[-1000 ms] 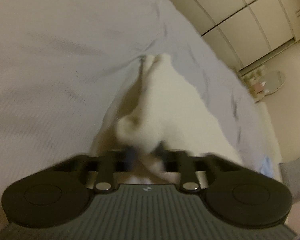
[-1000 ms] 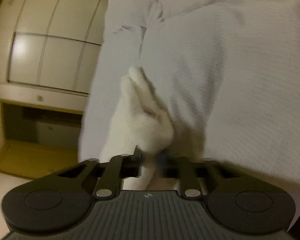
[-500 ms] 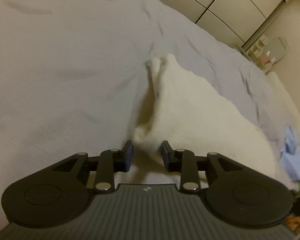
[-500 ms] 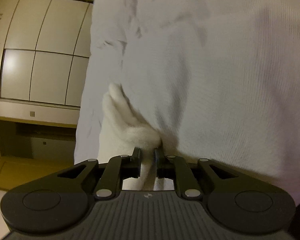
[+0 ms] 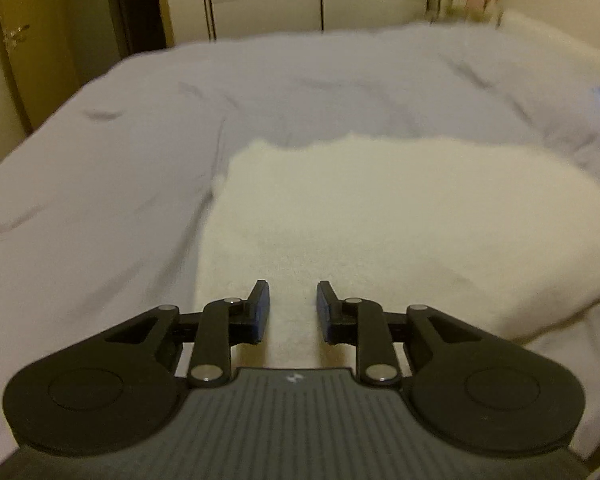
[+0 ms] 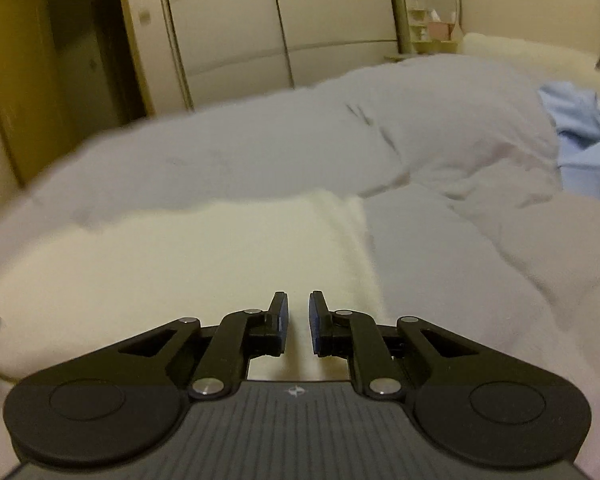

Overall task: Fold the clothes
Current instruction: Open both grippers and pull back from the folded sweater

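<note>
Hovering over the cream fleece garment (image 5: 380,216): left tool (image 5: 292,307) has its jaws well apart, nothing between them. Right tool (image 6: 298,314) has a narrow gap, also empty, above the garment's right edge (image 6: 204,256). Garment is fluffy, roughly rectangular, lying flat on the bed's pale grey wrinkled cover (image 5: 100,168). Light blue cloth (image 6: 576,116) sits far right. Half a second ago the right tool pinched the fleece bunched up; now both have released.
</note>
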Action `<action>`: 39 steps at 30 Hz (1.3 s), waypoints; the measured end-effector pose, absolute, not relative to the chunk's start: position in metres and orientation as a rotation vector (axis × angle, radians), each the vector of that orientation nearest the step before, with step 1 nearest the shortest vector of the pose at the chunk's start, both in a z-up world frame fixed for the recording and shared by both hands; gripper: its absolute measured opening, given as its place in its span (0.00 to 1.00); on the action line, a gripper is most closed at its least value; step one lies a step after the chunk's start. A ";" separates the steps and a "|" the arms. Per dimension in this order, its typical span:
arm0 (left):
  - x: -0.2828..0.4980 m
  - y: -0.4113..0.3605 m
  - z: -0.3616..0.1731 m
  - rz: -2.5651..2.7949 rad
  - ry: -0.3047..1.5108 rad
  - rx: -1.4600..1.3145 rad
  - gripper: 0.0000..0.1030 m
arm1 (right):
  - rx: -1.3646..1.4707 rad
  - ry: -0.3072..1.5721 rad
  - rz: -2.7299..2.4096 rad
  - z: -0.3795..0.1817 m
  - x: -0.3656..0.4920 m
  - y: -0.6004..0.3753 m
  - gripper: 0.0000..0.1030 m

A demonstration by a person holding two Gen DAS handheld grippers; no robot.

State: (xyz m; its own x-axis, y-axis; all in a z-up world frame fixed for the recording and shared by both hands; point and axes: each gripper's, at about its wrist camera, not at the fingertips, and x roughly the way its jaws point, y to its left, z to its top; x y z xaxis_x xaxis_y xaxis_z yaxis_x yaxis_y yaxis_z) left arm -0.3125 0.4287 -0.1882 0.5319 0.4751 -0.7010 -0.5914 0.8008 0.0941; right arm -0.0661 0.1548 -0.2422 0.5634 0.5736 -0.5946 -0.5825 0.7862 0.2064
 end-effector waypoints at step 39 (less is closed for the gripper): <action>-0.391 0.289 -0.113 0.741 0.799 -0.105 0.45 | -0.027 0.785 0.632 -0.183 -0.171 0.104 0.67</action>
